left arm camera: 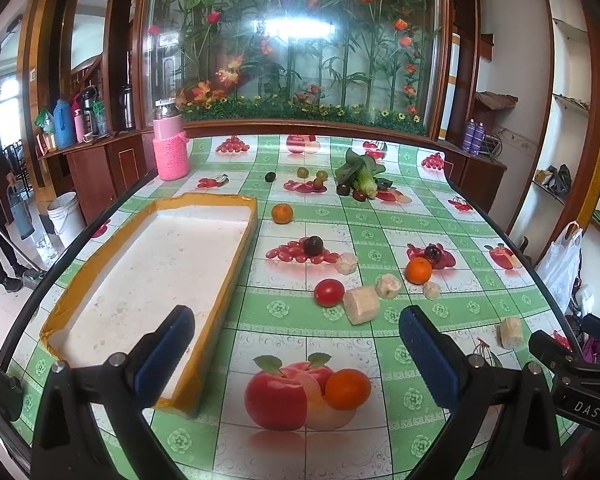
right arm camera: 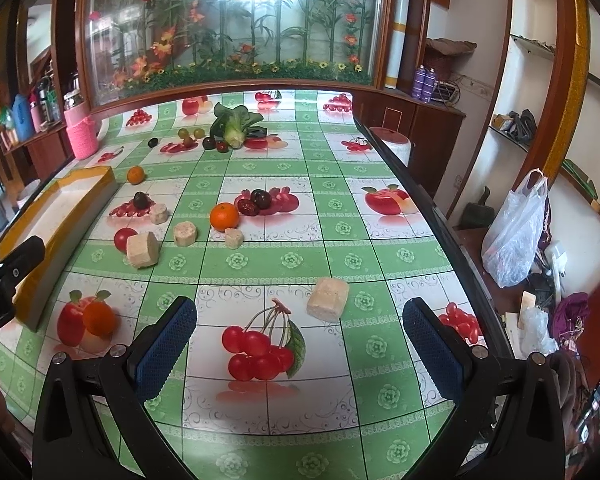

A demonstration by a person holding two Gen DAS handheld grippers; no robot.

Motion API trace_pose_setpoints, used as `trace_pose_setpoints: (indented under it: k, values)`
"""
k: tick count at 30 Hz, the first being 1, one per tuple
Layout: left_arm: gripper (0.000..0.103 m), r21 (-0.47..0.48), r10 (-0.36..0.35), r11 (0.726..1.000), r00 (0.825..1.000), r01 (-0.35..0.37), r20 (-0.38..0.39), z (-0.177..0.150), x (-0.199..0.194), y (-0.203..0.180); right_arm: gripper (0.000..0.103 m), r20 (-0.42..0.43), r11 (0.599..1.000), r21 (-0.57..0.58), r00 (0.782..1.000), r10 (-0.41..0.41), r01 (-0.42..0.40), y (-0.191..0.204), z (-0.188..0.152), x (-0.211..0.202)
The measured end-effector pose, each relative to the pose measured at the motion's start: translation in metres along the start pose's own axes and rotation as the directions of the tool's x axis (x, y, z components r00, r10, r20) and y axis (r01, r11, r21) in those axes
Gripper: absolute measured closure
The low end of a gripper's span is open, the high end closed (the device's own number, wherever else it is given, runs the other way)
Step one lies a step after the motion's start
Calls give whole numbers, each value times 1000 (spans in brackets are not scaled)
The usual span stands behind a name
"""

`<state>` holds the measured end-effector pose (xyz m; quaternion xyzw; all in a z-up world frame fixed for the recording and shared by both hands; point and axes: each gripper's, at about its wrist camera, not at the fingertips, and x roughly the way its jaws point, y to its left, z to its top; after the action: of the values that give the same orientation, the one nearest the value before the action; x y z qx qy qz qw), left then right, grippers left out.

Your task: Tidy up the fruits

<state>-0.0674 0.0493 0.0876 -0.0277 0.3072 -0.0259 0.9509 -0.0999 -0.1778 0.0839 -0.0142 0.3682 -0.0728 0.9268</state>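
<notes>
White foam tray (left arm camera: 148,264) with yellow-taped rim holds nothing.

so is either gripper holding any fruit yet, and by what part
Nothing is held. The left gripper and right gripper are both open and empty above the table.

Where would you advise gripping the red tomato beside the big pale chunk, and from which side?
Grip the red tomato across its round middle, coming from above, fingers front and back. The big pale chunk seems to touch its right side, so a left-right pinch would likely foul there. The left gripper is open and nearer.
</notes>
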Motion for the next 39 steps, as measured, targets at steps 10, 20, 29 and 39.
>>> trace_pose_setpoints:
  k: [10,20,29,39]
  values:
    - [0,68,24,997,1000,-24,-8,0,2,-1,0,-59,999,-7,997,47,-48,-7,6,21]
    - [0,147,33,989,996,-21,-78,-8,7,3,0,-180,984,-65,972,154,-168,9,31,95]
    - [0,143,14,990,992,4,-122,-5,14,-2,46,-267,948,-163,937,226,-275,39,48,146]
    - [0,142,-9,989,988,31,-152,3,32,-19,83,-260,918,-186,918,298,-350,43,49,152]
